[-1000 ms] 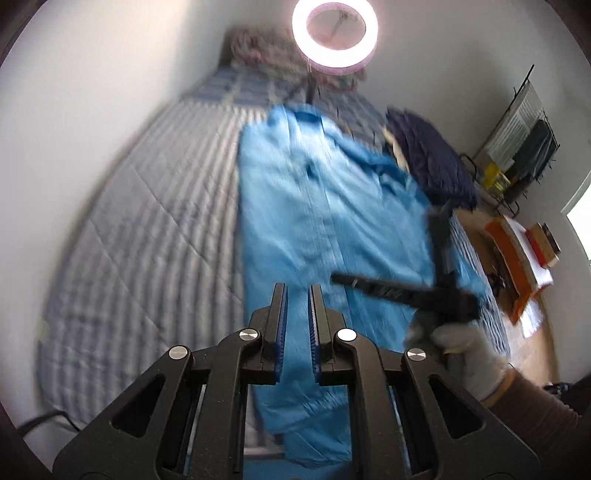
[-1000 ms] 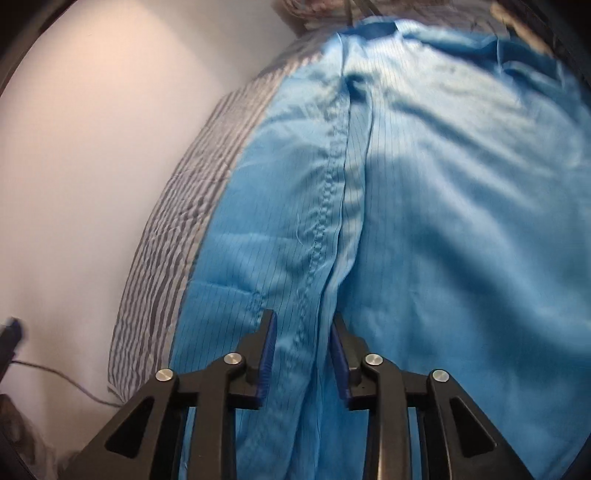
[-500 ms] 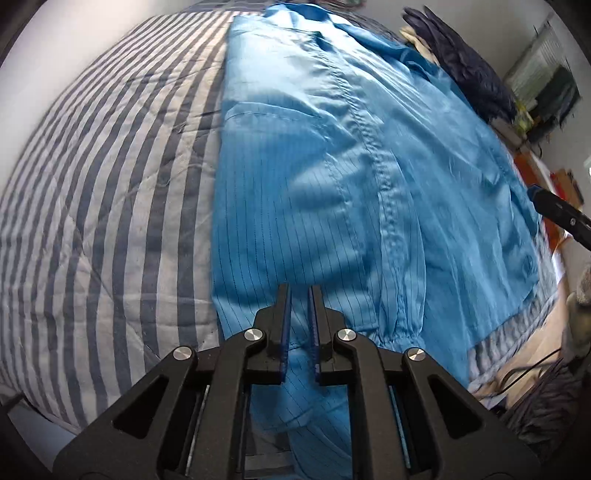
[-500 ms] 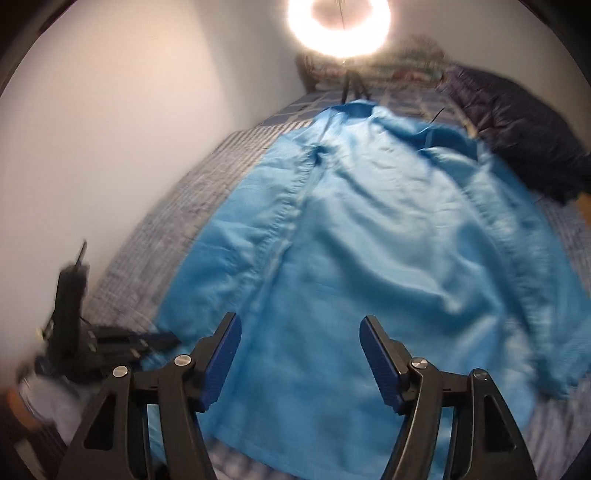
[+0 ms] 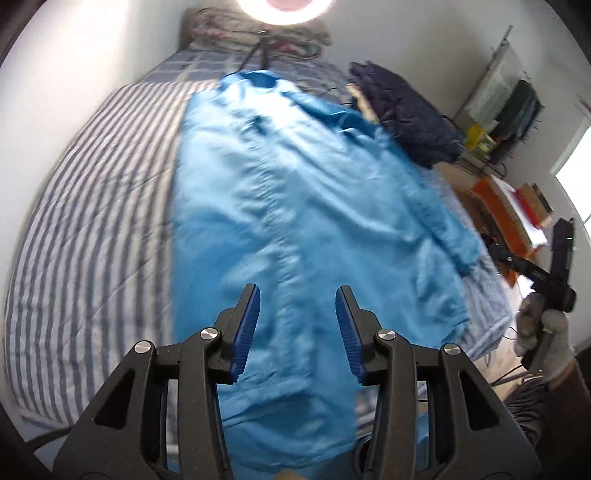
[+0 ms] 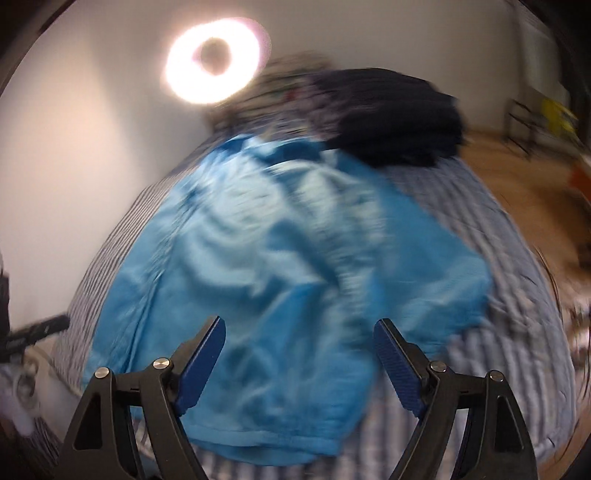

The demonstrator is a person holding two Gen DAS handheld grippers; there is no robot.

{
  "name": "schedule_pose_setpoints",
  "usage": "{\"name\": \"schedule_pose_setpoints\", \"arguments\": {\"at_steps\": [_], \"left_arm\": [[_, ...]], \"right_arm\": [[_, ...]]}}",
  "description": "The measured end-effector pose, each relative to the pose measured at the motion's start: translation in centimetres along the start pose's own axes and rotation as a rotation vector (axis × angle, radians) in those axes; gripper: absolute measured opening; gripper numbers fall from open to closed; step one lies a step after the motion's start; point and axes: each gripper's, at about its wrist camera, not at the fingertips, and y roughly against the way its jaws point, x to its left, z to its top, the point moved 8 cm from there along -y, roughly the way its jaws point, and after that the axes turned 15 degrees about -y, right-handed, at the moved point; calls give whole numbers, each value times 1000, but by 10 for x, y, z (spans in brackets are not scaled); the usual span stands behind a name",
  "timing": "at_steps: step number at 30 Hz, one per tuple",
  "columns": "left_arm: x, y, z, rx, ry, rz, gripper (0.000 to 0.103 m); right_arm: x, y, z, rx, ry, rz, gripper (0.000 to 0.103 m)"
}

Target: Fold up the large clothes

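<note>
Left wrist view, tool: the left gripper (image 5: 297, 334) hangs above the near hem with its blue-padded jaws apart and nothing between them, apparently free to choose its next hold.
Left wrist view, garment: the blue garment (image 5: 295, 221) lies flat along the striped bed (image 5: 92, 229), collar at 12 o'clock, hem at 6 o'clock spilling over the near edge; spread this way, the long sides seem laid out for a lengthwise fold.
Left wrist view, partner: at 3 o'clock the right gripper (image 5: 554, 273), in a gloved hand (image 5: 546, 332), sits off the bed's side, well apart from the cloth; its jaws cannot be read from here.
Left wrist view, surroundings: a dark folded pile (image 5: 406, 114) rests at 1 o'clock beside the collar, likely parked out of the working area; a ring light (image 5: 284, 9) glows at 12 o'clock.

Right wrist view, tool: blurred, yet the right gripper (image 6: 299, 360) plainly shows its jaws spread wide and empty.
Right wrist view, garment: the blue cloth fills the centre, its near edge at 6 o'clock, the dark pile at 1 o'clock touching the collar end.
Right wrist view, judgement: with both tools empty, a fresh grasp on an edge looks due before any fold begins.
</note>
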Motion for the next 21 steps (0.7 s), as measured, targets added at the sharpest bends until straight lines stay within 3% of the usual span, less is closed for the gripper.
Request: {"name": "schedule_pose_setpoints", "arguments": {"at_steps": [5, 8, 14, 16, 21], "left_arm": [[-24, -9, 26, -32, -16, -52, 43], [-31, -20, 28, -33, -38, -70, 43], [-36, -41, 24, 4, -7, -114, 43], [-36, -42, 26, 2, -18, -106, 43], [-40, -42, 32, -11, -24, -98, 43]], "right_arm": [[-64, 1, 26, -6, -266, 5, 84], [-105, -4, 33, -13, -429, 24, 84], [-161, -25, 34, -14, -632, 85, 75], [-163, -32, 37, -5, -658, 122, 74], [-163, -45, 47, -10, -639, 78, 71]]}}
